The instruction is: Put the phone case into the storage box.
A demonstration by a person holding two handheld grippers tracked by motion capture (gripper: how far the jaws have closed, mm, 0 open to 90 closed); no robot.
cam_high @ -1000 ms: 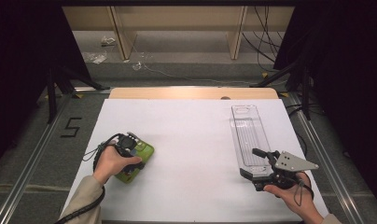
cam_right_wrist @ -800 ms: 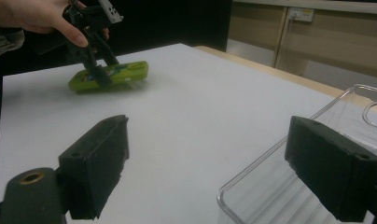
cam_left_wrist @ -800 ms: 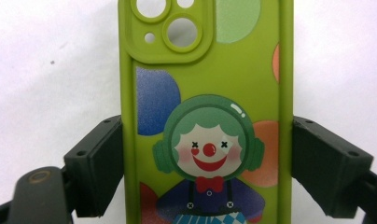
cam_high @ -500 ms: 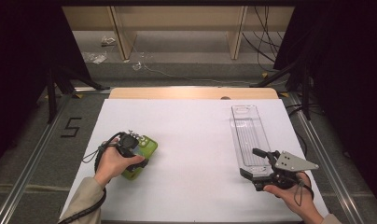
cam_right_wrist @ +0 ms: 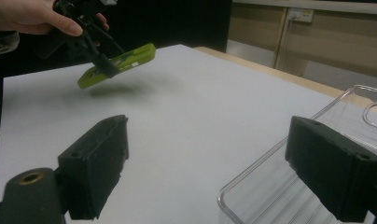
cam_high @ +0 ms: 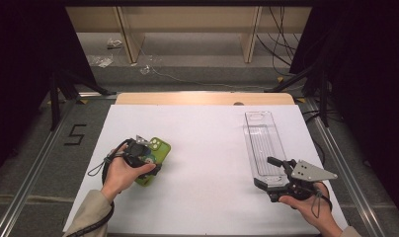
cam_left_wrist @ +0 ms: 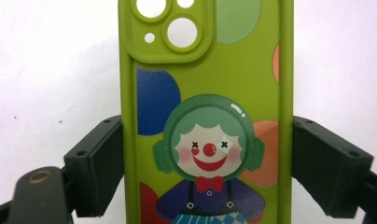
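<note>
**Green phone case held up on the left, clear tray waiting on the right**

The surface (cam_high: 207, 163) is a big white sheet on a table with a pale wooden edge at the far side. Around it the room is dark. Beyond the surface there are wooden legs of a shelf, loose cables on the grey floor, and a "5" marked on the floor at the left.

The left gripper (cam_high: 147, 159) sits in the person's left hand (cam_high: 119, 174). Its fingers (cam_left_wrist: 95, 170) stand wide apart, one on each long side of a green phone case (cam_left_wrist: 207, 116). They squeeze the case between them. The case has a clown in a green helmet drawn on it, with coloured dots and camera holes at the top. In the right gripper view the case is tilted and lifted off the surface, with its shadow below it.

The right gripper (cam_high: 275, 174) is in the person's right hand (cam_high: 311, 210), near the front right of the surface. Its fingers (cam_right_wrist: 95, 165) are wide open and hold nothing. One finger hangs over the white sheet and the other over the near end of a clear plastic tray (cam_high: 264, 143).

The tray is long and lies flat on the right side of the surface, well apart from the phone case. It has ridges in the bottom and nothing lies in it.
</note>
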